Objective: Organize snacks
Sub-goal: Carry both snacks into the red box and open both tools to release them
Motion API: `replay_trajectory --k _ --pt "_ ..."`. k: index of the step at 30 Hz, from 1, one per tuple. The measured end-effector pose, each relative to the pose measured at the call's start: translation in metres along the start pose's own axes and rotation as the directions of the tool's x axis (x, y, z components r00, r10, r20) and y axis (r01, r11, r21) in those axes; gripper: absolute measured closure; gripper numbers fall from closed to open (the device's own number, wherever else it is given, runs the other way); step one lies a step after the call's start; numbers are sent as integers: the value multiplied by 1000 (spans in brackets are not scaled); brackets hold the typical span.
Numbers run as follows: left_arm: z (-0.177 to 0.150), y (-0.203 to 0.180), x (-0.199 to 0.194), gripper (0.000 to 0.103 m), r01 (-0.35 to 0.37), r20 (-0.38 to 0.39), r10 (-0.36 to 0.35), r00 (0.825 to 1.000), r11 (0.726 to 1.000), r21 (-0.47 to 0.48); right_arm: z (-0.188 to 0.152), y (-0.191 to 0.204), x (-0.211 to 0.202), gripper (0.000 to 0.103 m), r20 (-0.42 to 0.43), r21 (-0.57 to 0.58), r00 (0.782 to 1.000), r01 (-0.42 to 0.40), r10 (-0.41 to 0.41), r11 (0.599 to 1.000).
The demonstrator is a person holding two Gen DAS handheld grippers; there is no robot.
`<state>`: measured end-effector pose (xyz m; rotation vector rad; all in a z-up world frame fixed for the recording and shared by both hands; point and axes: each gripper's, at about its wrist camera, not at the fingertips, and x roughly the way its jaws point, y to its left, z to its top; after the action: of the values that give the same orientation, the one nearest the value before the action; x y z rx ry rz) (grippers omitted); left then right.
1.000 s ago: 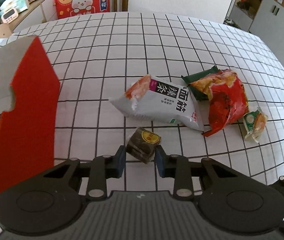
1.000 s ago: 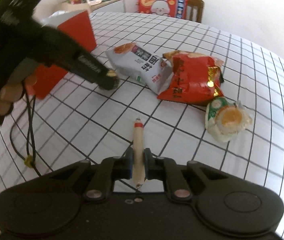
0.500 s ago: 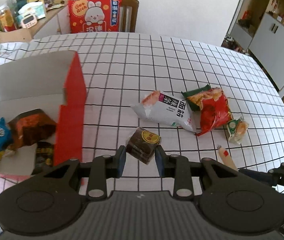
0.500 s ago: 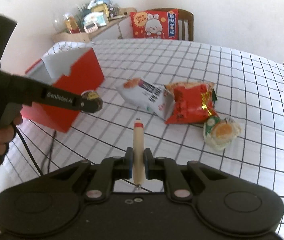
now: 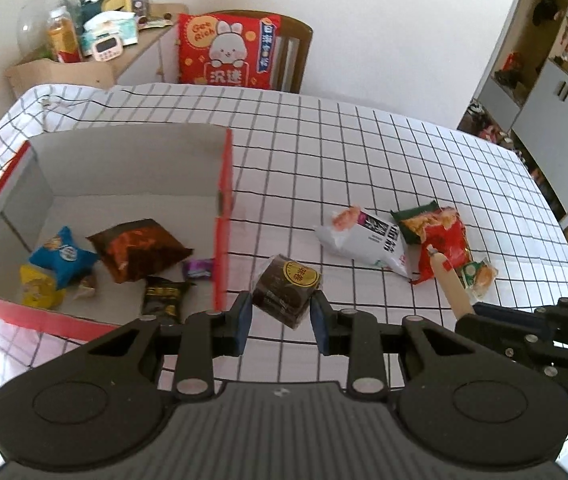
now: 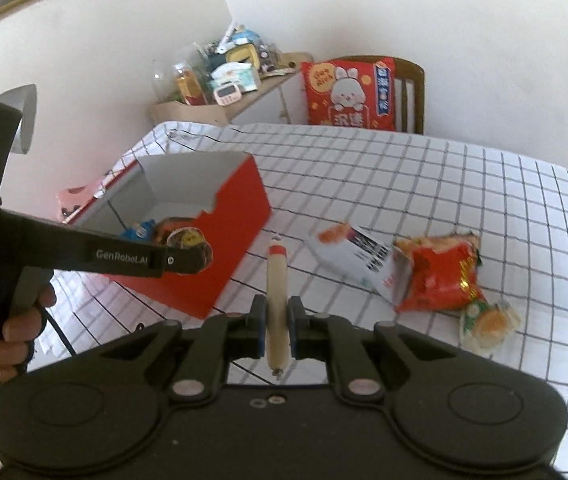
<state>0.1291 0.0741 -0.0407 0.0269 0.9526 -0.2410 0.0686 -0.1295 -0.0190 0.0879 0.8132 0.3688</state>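
Note:
My left gripper (image 5: 281,316) is shut on a dark brown snack pack with a yellow round label (image 5: 287,290), held in the air just right of the red box (image 5: 223,216). My right gripper (image 6: 277,326) is shut on a tan sausage stick with a red band (image 6: 276,292); the stick also shows in the left wrist view (image 5: 450,282). The open red box (image 6: 239,216) holds several snack packs (image 5: 135,248). A white-grey bag (image 5: 368,238), a red bag (image 5: 444,236) and a small green-orange pack (image 5: 478,274) lie on the checked tablecloth.
The table (image 5: 324,152) has a white cloth with a black grid. A chair with a red rabbit cushion (image 5: 227,52) stands at the far edge. A cluttered side shelf (image 5: 95,44) is at the back left, cabinets (image 5: 556,92) at the right.
Both grippers have risen and drawn back with their snacks. The left gripper has moved towards the red box, whose inside now shows fully.

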Motion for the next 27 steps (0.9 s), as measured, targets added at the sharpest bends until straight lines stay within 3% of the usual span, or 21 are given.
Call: replay_trajectory --k 16,27 --pt "11 72 -32 72 -76 53 82 995 990 -115 44 55 40 93 9 -69 998 -63 64 996" --pt "27 131 -25 72 -155 44 165 985 972 -177 70 89 89 93 -26 -122 997 -68 66 990"
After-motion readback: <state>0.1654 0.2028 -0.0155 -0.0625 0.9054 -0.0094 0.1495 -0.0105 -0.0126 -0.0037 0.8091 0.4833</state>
